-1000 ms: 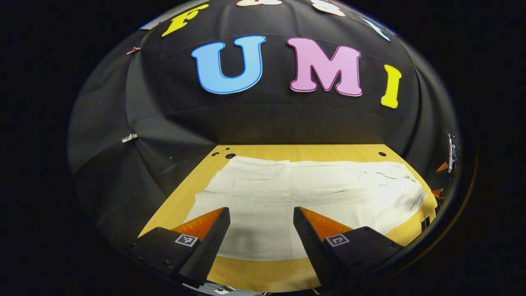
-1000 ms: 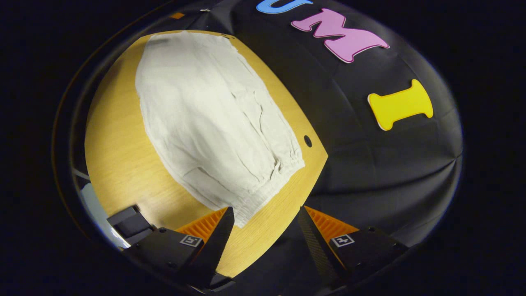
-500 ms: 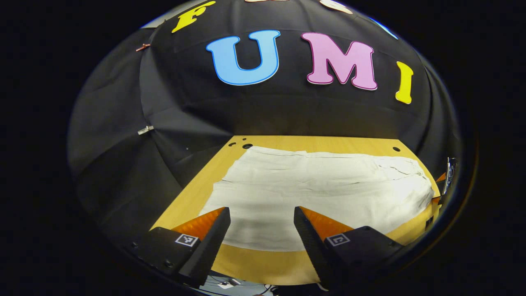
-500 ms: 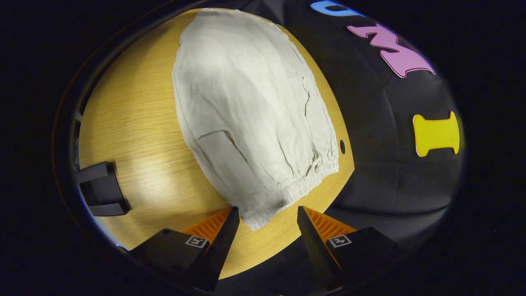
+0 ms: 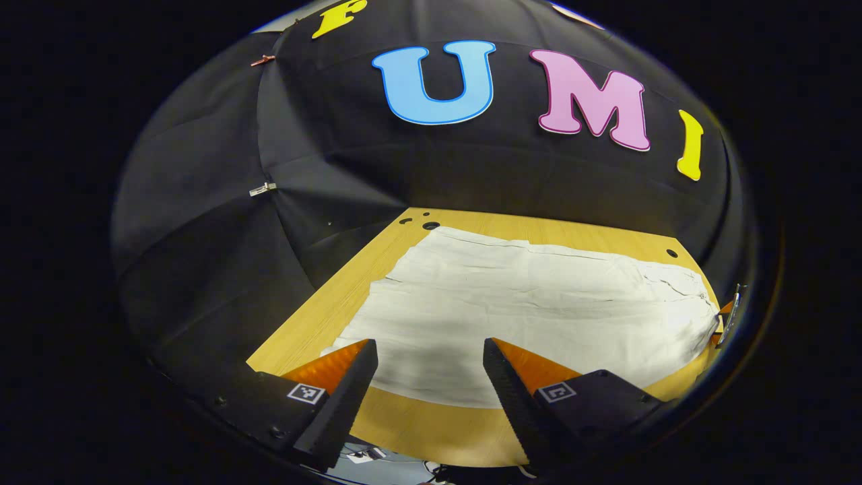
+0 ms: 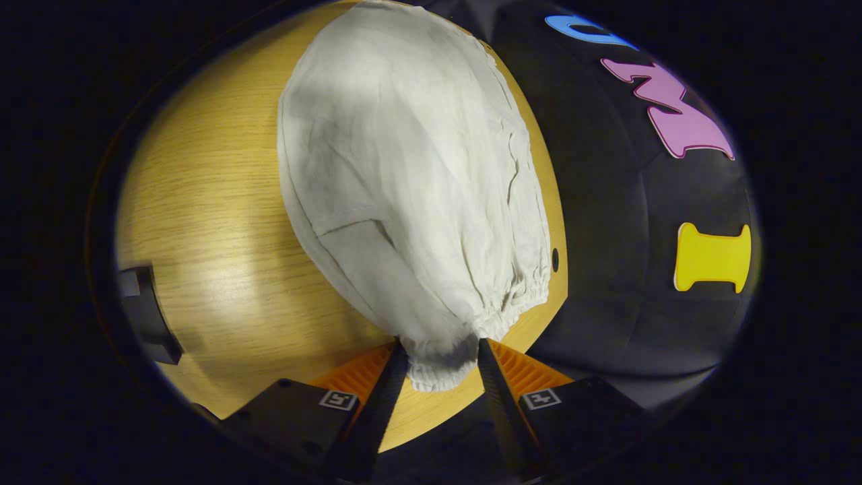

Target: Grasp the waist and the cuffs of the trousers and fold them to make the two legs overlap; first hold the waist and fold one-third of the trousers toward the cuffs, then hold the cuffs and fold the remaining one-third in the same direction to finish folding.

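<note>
trousers [image 5: 532, 316] flat across wooden table [image 6: 202, 222], thin and floppy, sure to sag. right gripper [image 6: 438, 367] closing around near waist corner [image 6: 438, 364], grip not certain. left gripper [image 5: 427, 374] gaping above near edge.

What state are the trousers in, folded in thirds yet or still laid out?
Laid out at full length. The trousers lie flat on the table, no thirds fold visible. Right gripper brackets the elastic waist corner.
</note>
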Demonstrator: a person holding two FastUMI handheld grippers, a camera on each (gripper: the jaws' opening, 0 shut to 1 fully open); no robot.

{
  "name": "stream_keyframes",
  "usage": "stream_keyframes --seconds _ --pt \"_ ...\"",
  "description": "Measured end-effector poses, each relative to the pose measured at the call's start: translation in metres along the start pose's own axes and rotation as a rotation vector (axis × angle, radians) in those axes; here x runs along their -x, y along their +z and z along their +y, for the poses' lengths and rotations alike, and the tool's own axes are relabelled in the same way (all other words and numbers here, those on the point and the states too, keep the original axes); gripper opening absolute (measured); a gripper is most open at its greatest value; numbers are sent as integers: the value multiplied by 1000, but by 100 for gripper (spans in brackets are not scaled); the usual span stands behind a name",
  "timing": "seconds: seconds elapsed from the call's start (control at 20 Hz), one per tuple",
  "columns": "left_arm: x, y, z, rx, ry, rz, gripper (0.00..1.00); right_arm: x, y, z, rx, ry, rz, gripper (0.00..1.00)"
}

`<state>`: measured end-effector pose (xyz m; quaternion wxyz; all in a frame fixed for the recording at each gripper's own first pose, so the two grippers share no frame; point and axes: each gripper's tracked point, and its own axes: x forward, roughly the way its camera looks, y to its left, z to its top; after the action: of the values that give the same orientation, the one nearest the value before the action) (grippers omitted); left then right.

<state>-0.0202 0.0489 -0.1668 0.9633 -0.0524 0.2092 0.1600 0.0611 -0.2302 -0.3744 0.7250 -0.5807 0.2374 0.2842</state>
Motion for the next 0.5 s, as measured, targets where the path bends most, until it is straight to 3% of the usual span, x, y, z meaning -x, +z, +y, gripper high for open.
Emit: stream_keyframes --seconds 0.15,0.2,0.3,0.35,0.5 --pt "-6 3 14 -94 50 -52 98 -5 -1 5 10 23 29 58" --pt "-10 8 21 -170 64 -84 98 -13 -4 3 16 17 38 39" --pt "-18 6 38 -328 84 -87 98 -17 -4 2 16 10 41 28" --pt "-23 2 46 -383 84 -82 98 -19 -6 2 10 14 44 28" --pt "-33 -2 71 -473 90 -76 98 -19 -3 1 1 20 56 20"
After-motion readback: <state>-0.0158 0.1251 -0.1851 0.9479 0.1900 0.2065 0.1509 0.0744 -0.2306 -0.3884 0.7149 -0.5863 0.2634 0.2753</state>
